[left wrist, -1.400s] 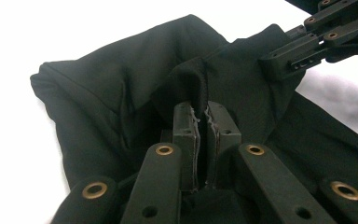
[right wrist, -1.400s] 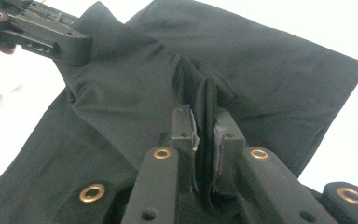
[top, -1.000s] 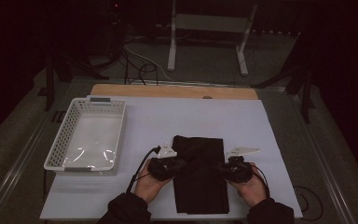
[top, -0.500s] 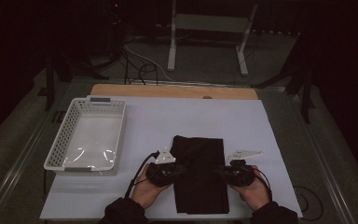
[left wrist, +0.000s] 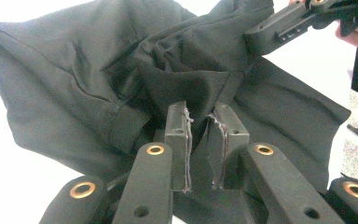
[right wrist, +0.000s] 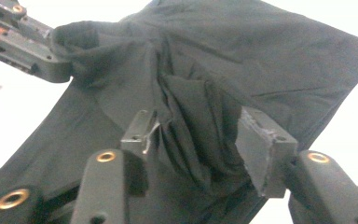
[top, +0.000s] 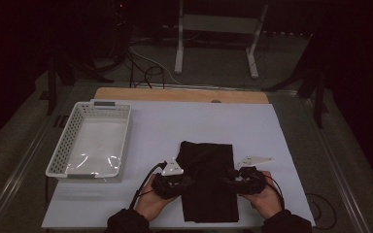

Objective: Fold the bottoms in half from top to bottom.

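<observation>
Black garment [top: 209,187] lies on tabletop [top: 175,126], right of white basket [top: 90,141]. Left gripper [left wrist: 200,128] nearly closed on a fold; right gripper [right wrist: 205,135] wide, cloth between jaws. Risk: uneven grip bunches fabric, fold slips free.

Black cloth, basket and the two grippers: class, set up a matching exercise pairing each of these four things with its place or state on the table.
Things:
1. black cloth
2. white basket
3. left gripper
4. right gripper

Places or states:
A. jaws wide apart, a fold of cloth between them
B. jaws nearly together, pinching a fold of cloth
C. at the table's left side, nothing in it
D. at the table's near edge, between the two hands

Pairs: 1-D, 2-C, 3-B, 4-A
</observation>
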